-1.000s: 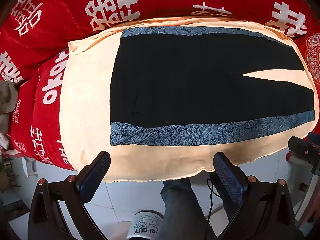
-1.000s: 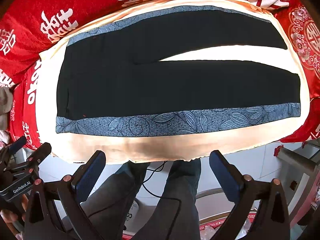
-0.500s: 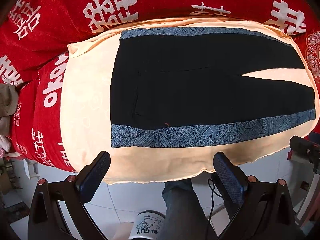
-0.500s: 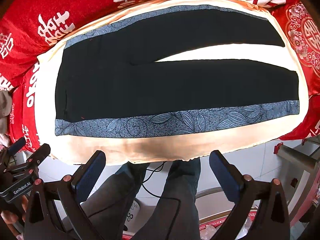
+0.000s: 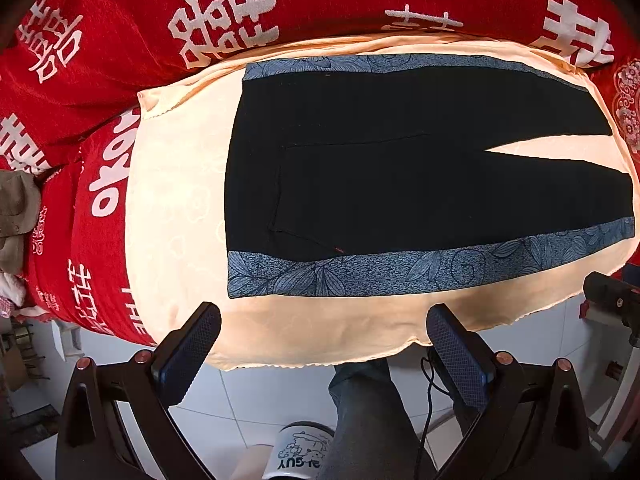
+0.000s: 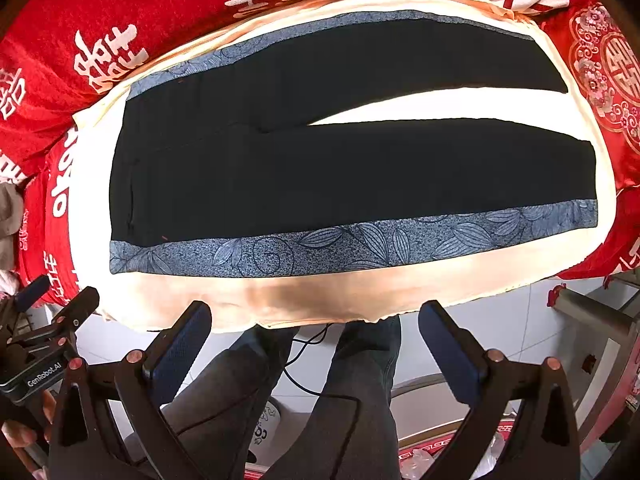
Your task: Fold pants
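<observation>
1. Red bedding printed with white characters (image 5: 120,40) fills the background of the left wrist view, and a pale peach satin cloth (image 5: 176,184) is spread over it as the working surface.
2. Ahead of the left gripper (image 5: 322,338), beyond its fingertips, lie the black fabric pants with blue leaf-patterned side stripes (image 5: 400,168), flat and unfolded on the peach cloth.
3. That gripper's two fingers stand wide apart and hold nothing; they hang off the near edge of the cloth, above the white tiled floor (image 5: 256,396).
4. From this tool the waistband is ahead and slightly left, and the legs run off to the right, so the long axis lies crosswise to the fingers.
5. In the right wrist view the same red bedding (image 6: 160,8) frames the peach cloth (image 6: 360,292), and the pants (image 6: 360,168) appear full length.
6. The right gripper (image 6: 314,326) is also spread open and empty, short of the cloth's near edge and apart from the garment.
7. Ahead of it sits the near leg with its blue stripe; the hems lie ahead and to the right, the waistband to the far left.
8. My judgement: the left gripper is nearer the waist and the right nearer the hems, which suits a leg-over-leg fold starting from the near stripe.
</observation>
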`<state>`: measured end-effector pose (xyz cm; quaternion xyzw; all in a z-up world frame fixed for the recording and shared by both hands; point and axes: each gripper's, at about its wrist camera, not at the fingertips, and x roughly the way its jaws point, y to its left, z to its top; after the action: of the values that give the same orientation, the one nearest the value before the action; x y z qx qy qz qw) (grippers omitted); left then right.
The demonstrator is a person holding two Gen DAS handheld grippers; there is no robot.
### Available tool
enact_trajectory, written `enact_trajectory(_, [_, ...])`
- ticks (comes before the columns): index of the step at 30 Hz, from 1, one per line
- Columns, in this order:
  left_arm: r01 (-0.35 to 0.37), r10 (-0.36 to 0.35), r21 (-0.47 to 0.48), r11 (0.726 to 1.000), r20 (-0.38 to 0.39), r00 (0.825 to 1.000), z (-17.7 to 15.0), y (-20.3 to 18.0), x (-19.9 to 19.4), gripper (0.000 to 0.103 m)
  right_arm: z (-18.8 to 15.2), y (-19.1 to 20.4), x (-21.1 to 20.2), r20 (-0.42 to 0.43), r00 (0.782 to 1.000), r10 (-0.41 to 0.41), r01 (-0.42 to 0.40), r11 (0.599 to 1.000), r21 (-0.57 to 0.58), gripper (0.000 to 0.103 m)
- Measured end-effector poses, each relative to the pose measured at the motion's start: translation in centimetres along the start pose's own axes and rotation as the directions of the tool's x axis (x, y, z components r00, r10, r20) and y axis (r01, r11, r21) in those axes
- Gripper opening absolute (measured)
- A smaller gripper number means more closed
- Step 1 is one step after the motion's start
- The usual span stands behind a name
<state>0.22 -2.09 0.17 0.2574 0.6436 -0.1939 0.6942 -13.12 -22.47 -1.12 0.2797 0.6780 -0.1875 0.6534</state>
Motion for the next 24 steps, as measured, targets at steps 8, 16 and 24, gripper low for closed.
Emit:
enact_trajectory(8, [0.004,-0.004,0.003,1.000,0.001,1.000,-0.10,0.21,0.06,0.103,-0.20,0.15,0.08,0.000,1.000,-0.007,0.007,1.000,-0.001,0.103])
enact_trajectory(16, [-0.001,0.001,0.001,1.000,0.007,1.000,-0.22,0.46,-0.01,0.103,-0.13,0.29,0.03,0.003,1.000,-0.011,0.011,1.000,-0.002,0.103])
enact_trajectory(24, [-0.005,0.005,-0.001,1.000,0.004,1.000,-0.24,0.49,-0.03,0.103,-0.13,0.37,-0.07,0.005,1.000,-0.010,0.010,1.000,-0.006,0.103])
